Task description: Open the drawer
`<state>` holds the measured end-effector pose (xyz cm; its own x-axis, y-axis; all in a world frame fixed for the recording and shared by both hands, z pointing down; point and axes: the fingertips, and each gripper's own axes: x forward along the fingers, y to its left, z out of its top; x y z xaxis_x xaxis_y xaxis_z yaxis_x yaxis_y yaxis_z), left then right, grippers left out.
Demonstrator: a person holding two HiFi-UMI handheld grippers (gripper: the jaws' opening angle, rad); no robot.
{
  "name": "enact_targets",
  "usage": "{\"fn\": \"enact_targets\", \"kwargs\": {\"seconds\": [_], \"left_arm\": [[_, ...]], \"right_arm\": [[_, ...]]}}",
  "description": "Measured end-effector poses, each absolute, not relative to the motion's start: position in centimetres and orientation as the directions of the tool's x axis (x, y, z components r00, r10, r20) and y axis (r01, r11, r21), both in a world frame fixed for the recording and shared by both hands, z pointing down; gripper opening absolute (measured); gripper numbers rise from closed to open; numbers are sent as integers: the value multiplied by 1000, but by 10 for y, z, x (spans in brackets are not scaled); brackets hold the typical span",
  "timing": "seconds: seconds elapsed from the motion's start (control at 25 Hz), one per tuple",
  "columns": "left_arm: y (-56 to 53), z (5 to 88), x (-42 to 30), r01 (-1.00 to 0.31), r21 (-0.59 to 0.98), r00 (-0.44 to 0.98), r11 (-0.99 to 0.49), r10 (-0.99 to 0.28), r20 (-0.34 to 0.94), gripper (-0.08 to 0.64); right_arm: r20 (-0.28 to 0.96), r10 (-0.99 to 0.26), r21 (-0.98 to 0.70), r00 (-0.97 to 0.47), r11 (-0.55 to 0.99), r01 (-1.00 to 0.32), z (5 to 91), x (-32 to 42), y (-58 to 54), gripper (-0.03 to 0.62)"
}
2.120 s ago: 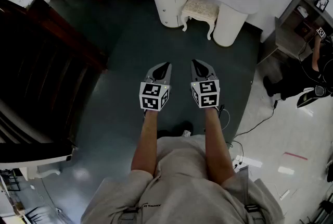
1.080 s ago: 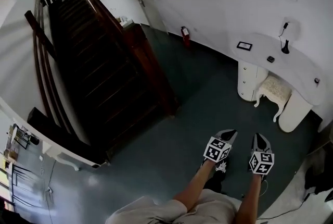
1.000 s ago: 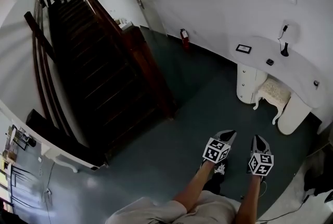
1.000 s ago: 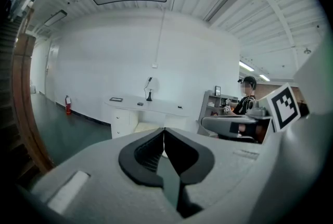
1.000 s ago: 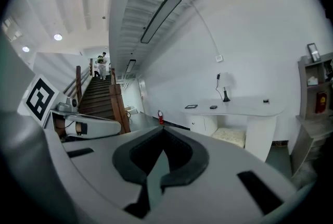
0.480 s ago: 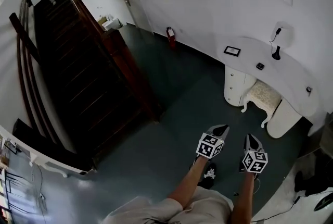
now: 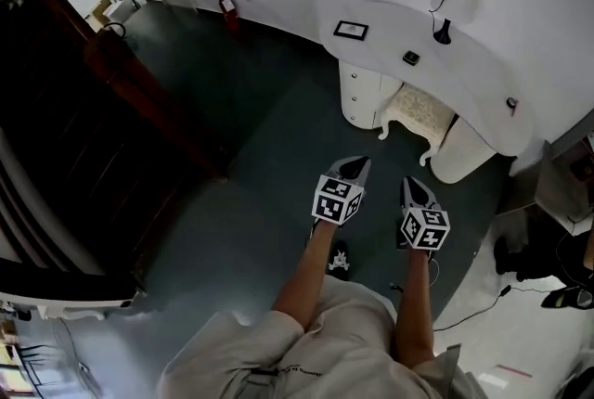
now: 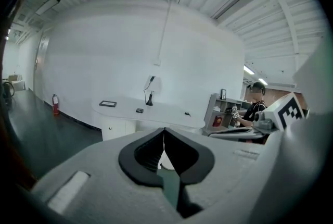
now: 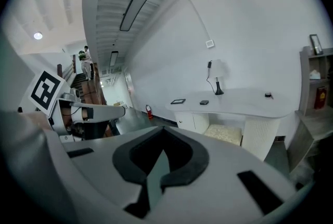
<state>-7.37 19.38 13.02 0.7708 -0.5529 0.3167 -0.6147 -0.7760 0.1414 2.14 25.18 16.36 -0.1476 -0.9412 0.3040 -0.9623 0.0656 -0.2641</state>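
The drawer (image 7: 364, 100) sits in the left pedestal under the worktop (image 7: 390, 28), ahead of both grippers and well apart. The left gripper (image 7: 356, 165) is nearer than the right gripper (image 7: 414, 185). Both jaws are closed and empty. The worktop lies nearer and more central than before.

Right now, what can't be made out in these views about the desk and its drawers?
- Left pedestal: its drawer fronts are too small in the head view; only faint dots show, perhaps knobs.
- Same pedestal, left gripper view: lower part hidden behind the left gripper.
- Small dark items on the desk top: too small in every view to identify.
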Motion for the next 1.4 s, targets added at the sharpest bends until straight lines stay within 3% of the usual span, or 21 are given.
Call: {"fn": "enact_targets", "kwargs": {"seconds": [0.4,0.88,1.4], "left_arm": [[130,150,-65,-567,216,808,-795,-487,331,11],[70,179,-105,-675,296,735,-676,-587,338,11],[-35,169,-51,-727,237,685,-644,-657,315,11]], "right_arm": [[341,-930,-311,-137,26,-950,181,34,193,15],[388,-906,-312,-171,46,-949,207,27,144,15],[365,-915,-378,-174,26,-925,215,101,24,15]]}}
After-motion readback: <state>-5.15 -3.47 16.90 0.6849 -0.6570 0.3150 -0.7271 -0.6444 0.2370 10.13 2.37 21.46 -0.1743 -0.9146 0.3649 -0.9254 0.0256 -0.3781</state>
